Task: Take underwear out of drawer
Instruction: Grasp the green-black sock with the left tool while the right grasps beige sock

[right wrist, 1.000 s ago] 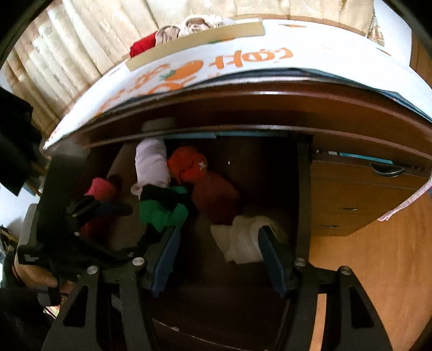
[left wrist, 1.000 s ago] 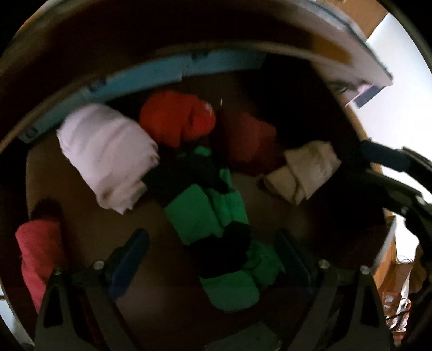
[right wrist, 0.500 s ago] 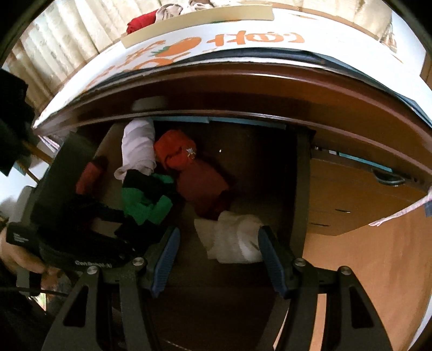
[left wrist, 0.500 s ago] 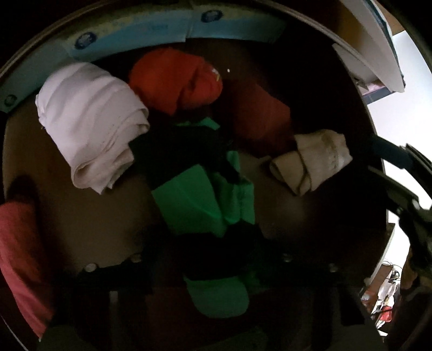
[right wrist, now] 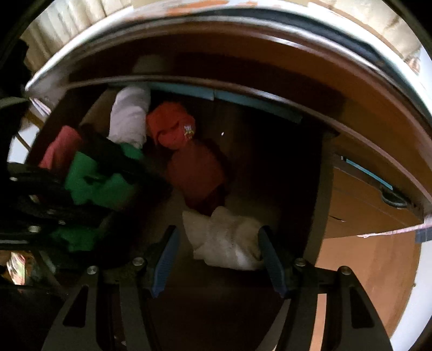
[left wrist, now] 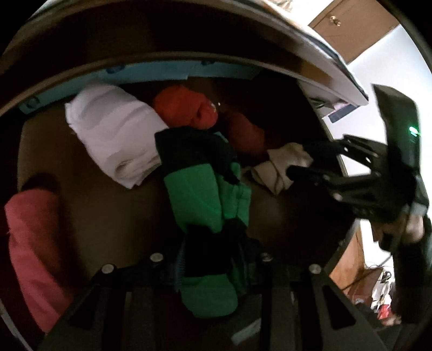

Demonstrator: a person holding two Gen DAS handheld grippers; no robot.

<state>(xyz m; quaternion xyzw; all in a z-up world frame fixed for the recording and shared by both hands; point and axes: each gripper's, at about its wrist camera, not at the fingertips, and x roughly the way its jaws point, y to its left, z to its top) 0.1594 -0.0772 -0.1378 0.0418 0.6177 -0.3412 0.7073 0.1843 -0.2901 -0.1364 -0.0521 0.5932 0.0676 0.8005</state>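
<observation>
Both left gripper fingers just closed, clamping green-black underwear

I am working in a home, most likely a bedroom. Below me a dark wooden drawer stands open, its floor strewn with rolled and folded small garments: a white roll, an orange-red bundle, a green-and-black piece and a cream bundle. Right of the open drawer is a shut wooden drawer front with a metal handle. Above the drawer, pale pleated curtains hang. Farther right of it I see a wooden door in a white wall.
</observation>
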